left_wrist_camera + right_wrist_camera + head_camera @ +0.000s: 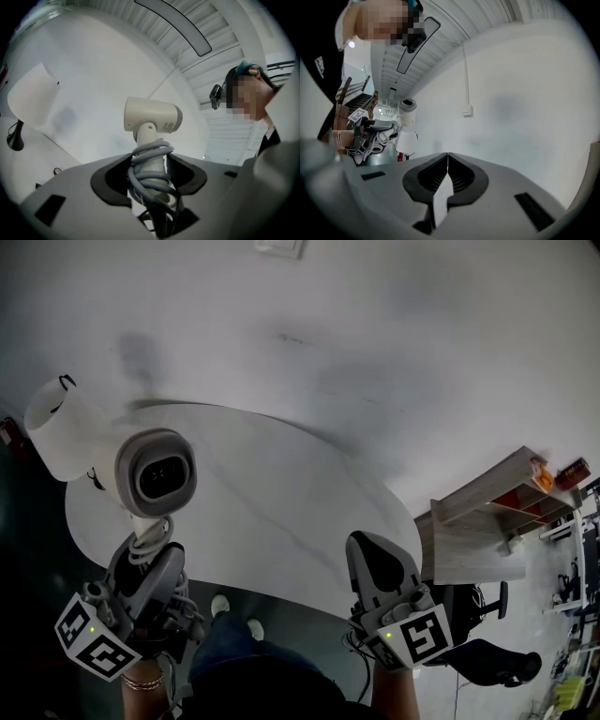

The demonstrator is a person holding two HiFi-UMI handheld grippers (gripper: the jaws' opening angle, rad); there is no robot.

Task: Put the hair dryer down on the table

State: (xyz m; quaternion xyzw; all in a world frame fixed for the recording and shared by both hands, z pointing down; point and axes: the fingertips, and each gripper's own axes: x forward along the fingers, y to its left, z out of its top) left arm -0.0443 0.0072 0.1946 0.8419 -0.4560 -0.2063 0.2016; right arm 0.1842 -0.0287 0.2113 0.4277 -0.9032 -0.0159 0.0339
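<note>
A white hair dryer (155,472) stands upright in my left gripper (145,559), its barrel turned toward the head camera above the white round table (281,512). In the left gripper view the jaws are shut on the hair dryer (152,117) by its handle, which has a grey cord (151,174) wound around it. My right gripper (380,568) hovers over the table's near right edge. In the right gripper view its jaws (447,157) meet with nothing between them, and the hair dryer (407,110) shows small at the left.
A white lamp shade (58,427) stands at the table's far left. A wooden shelf unit (492,512) and a black office chair (487,657) are on the right. A white wall (328,324) rises behind the table. The person's legs and shoes (225,610) show below.
</note>
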